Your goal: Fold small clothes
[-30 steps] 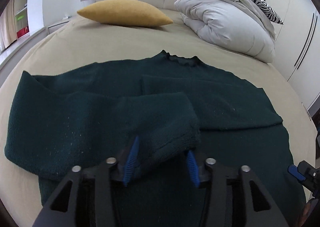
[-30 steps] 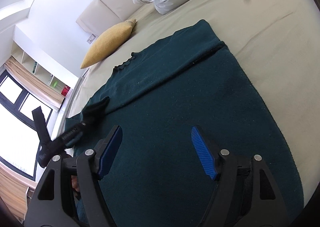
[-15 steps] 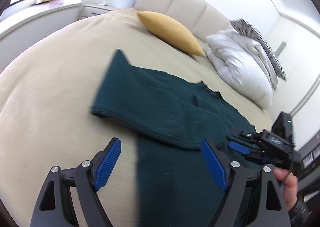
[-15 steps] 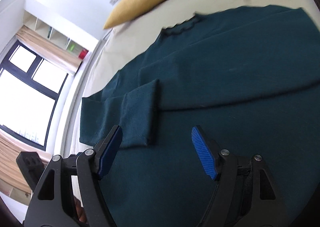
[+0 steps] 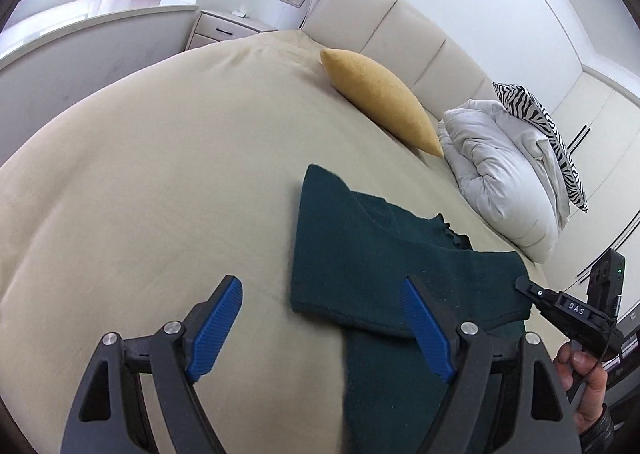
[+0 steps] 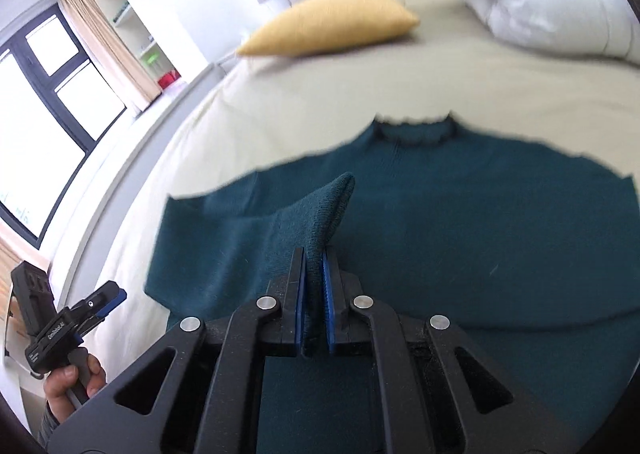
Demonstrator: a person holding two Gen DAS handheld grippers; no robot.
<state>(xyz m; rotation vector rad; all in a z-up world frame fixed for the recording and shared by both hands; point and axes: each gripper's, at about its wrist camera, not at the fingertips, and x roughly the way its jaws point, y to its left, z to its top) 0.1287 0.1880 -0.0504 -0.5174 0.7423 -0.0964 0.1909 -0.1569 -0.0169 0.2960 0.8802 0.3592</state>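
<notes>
No bins or baskets on my feeds, so the bed (image 5: 160, 182) with its beige sheet is the only thing carrying anything: the dark green sweater (image 6: 460, 238), a mustard yellow pillow (image 5: 380, 102) up near the padded headboard (image 5: 384, 26), and a bunched white duvet (image 5: 504, 182) with a zebra-print cushion (image 5: 548, 126) perched on top of it. The sweater lies mostly flat on the sheet, frilly collar (image 6: 416, 130) pointing toward the pillow, and the knit looks thick and a bit fuzzy. One sleeve is folded in across the chest, and its cuff (image 6: 332, 206) is pulled up off the body into a little tent shape. That's because my right gripper (image 6: 314, 306) is clamped tight on the cuff, blue pads squeezed with just the knit between them, tool angled down at the bed. My left gripper (image 5: 324, 330) hangs over the sweater's left edge with its jaws spread wide and nothing in them; one finger is over bare sheet, the other over the green fabric, also tilted downward. In the left view I can see the right hand (image 5: 588, 382) wrapped round its handle at the far right, and the right view catches the left hand (image 6: 72, 382) low in the corner doing the same.
</notes>
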